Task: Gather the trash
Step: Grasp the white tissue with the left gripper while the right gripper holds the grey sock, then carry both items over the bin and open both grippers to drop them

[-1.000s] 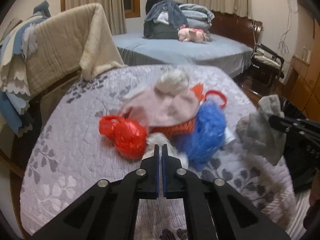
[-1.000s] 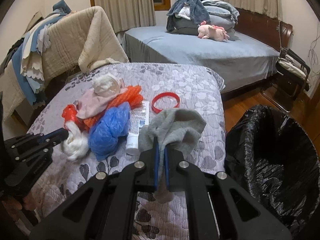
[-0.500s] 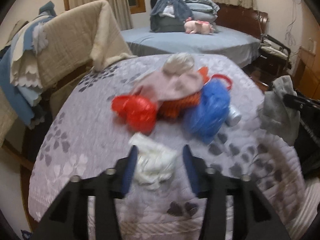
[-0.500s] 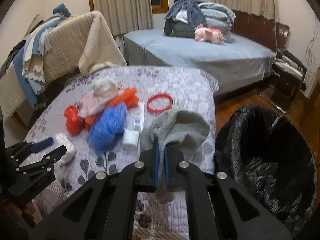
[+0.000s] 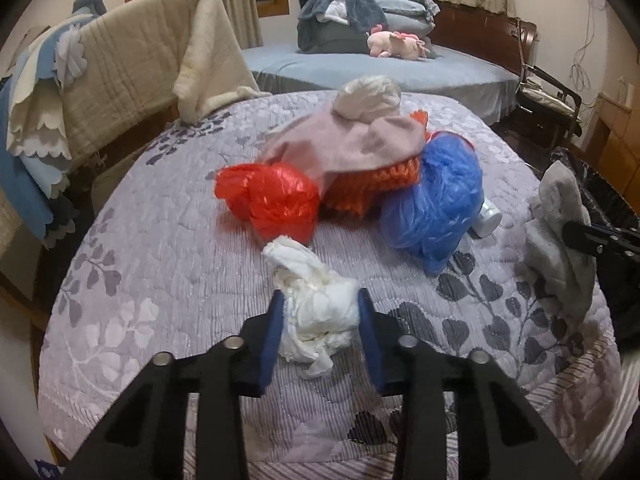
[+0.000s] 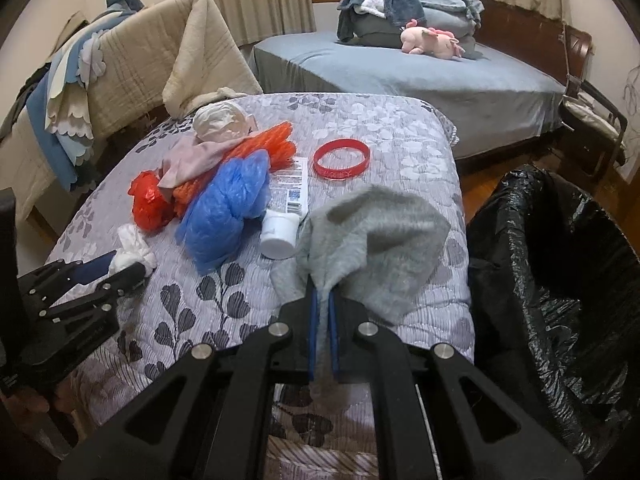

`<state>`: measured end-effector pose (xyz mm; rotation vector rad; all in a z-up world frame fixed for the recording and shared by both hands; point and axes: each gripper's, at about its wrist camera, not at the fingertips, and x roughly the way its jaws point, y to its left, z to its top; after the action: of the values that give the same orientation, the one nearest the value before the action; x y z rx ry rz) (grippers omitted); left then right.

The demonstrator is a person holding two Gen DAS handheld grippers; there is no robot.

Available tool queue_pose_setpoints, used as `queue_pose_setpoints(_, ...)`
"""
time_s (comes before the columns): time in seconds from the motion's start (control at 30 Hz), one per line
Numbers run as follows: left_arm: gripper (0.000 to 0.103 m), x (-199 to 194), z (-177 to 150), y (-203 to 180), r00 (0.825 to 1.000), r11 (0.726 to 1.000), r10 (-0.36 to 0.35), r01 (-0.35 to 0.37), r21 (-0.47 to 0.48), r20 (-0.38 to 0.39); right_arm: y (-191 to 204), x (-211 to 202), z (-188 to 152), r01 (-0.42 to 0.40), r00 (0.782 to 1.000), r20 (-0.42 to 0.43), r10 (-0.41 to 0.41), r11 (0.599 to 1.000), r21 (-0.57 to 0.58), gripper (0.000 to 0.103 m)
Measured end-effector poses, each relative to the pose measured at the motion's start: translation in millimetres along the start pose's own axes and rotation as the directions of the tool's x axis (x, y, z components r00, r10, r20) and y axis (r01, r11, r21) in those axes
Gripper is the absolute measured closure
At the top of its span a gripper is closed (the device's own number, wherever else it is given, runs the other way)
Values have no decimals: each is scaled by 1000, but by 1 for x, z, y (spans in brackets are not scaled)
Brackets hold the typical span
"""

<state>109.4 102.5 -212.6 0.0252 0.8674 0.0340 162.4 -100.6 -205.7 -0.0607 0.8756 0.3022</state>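
Left hand-held gripper point(image 5: 320, 300): jaws standing apart, straddling the crumpled white tissue wad point(image 5: 316, 308). The wad is lying on the lavender quilted bed cover with grey leaf print point(image 5: 160, 264), near its front edge, between the two blue finger pads point(image 5: 272, 332). Both pads are sitting just beside the wad's flanks; cannot tell whether they are touching it. In the right wrist view the same wad point(image 6: 134, 250) is showing at the tip of the left hand-held gripper point(image 6: 120, 270).

Wad appearance: white, soft, wrinkled, with a twisted tail pointing away toward the pile and a small flap trailing toward the camera.

Right hand-held gripper point(image 6: 322, 304): jaws pressing together on a fold of the grey fleece cloth point(image 6: 372, 244). The cloth is draping over and forward of the fingers, hanging above the right side of the bed cover, just beside the black plastic-lined trash bin point(image 6: 560, 280). In the left wrist view the cloth point(image 5: 560, 240) is hanging from the right hand-held gripper at the right edge.

Pile lying beyond the wad, mid-cover: crumpled red plastic bag point(image 5: 268, 200), blue plastic bag point(image 5: 436, 204), orange mesh netting point(image 5: 372, 184), pale pink fabric point(image 5: 348, 144) draped over them, and a whitish plastic bag ball point(image 5: 368, 96) on top. A white squeeze tube point(image 6: 286, 208) is lying just beside the blue bag, and a red silicone wristband point(image 6: 341, 158) is lying flat beyond it.
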Motion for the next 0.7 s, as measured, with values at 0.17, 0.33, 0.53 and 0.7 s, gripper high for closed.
queue_pose_setpoints(0.17,71,-24,14,-8,998,1000,-20,20,4,62,-4,-13,8,3,999,36,-3,1000,10,98)
queue_pose_setpoints(0.33,71,-49,44,-28,990,998,-64,60,37,126,-17,-44,27,8,994,106,-11,999,34,98)
queue_pose_setpoints(0.53,71,-61,81,-68,972,984,-168,156,86,166,-50,-87,47,47,979,197,-61,996,73,98)
queue_pose_setpoints(0.7,71,-57,105,-119,944,955,-276,248,161,182,-88,-113,50,125,961,231,-154,983,135,98)
